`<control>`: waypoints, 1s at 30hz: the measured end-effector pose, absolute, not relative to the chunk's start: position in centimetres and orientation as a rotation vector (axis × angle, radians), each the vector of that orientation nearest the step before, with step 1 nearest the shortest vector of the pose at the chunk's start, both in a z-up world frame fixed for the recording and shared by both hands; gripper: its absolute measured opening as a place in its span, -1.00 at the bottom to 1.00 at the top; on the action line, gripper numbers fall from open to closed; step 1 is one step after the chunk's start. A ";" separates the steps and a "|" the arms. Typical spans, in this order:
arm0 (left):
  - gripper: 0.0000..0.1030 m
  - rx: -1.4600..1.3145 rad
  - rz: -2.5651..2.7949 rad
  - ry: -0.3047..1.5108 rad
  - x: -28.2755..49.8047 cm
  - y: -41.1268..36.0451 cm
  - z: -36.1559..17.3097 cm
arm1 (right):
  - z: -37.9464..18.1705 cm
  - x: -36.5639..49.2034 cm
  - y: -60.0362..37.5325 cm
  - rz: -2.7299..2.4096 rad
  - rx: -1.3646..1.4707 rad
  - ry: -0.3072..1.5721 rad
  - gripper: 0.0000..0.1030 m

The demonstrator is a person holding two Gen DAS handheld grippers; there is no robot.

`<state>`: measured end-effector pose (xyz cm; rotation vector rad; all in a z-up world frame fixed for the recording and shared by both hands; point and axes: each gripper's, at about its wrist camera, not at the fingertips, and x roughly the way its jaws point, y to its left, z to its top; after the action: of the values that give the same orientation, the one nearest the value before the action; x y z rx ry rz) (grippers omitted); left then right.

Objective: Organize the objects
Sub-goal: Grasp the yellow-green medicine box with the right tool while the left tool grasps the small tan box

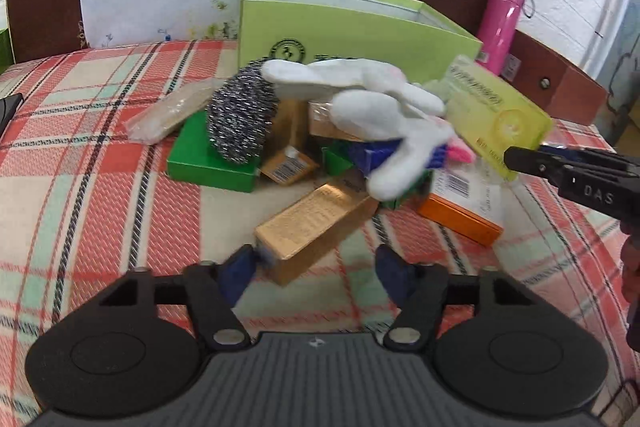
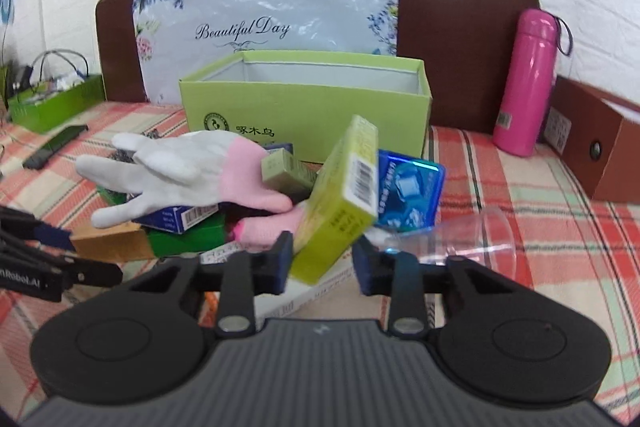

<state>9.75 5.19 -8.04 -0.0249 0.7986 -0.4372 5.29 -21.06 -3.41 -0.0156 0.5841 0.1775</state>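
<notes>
A pile of small objects lies on the plaid cloth in front of an open light-green box (image 1: 352,27), also in the right wrist view (image 2: 304,99). My right gripper (image 2: 322,263) is shut on a yellow-green carton (image 2: 340,203) and holds it tilted above the pile; the carton also shows in the left wrist view (image 1: 496,111). My left gripper (image 1: 316,267) is open, its fingers on either side of the near end of a gold box (image 1: 316,219). A white and pink glove (image 1: 372,107) drapes over the pile, next to a steel scouring ball (image 1: 242,119).
A green box (image 1: 200,159), an orange box (image 1: 464,211), a blue packet (image 2: 408,195) and a clear plastic cup (image 2: 472,235) lie around the pile. A pink flask (image 2: 528,83) and a brown box (image 2: 592,143) stand at the right. A phone (image 2: 56,145) lies at the left.
</notes>
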 end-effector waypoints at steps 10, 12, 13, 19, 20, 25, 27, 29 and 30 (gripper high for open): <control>0.27 0.040 -0.415 0.752 11.0 4.0 -7.1 | -3.2 5.1 -22.7 0.202 0.056 0.600 -0.48; 0.11 0.035 -0.456 0.789 11.7 3.7 -7.1 | -3.0 5.5 -22.2 0.199 0.037 0.588 -0.35; 0.03 0.039 -0.462 0.797 11.7 3.5 -7.0 | -2.9 5.7 -22.0 0.201 0.029 0.581 -0.35; -0.04 0.047 -0.466 0.798 11.6 2.3 -7.2 | -3.3 7.8 -21.3 0.201 0.003 0.581 -0.39; -0.10 0.061 -0.456 0.814 11.6 1.8 -7.5 | -3.6 8.1 -21.2 0.200 0.001 0.593 -0.59; -0.52 0.001 -0.481 0.831 10.1 2.6 -6.9 | -3.7 6.8 -22.1 0.229 0.053 0.610 -0.63; -0.52 -0.010 -0.507 0.805 9.0 2.9 -5.8 | -3.2 6.0 -22.5 0.258 0.086 0.614 -0.63; -0.52 -0.028 -0.534 0.775 8.0 3.3 -4.2 | -2.3 5.5 -22.8 0.287 0.103 0.602 -0.63; -0.52 -0.042 -0.545 0.759 7.7 3.5 -3.3 | -1.6 5.2 -22.9 0.305 0.111 0.591 -0.63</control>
<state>7.75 3.47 -3.32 -0.0421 0.7586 -0.5453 5.25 -22.86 -1.60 0.1110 0.5908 0.3048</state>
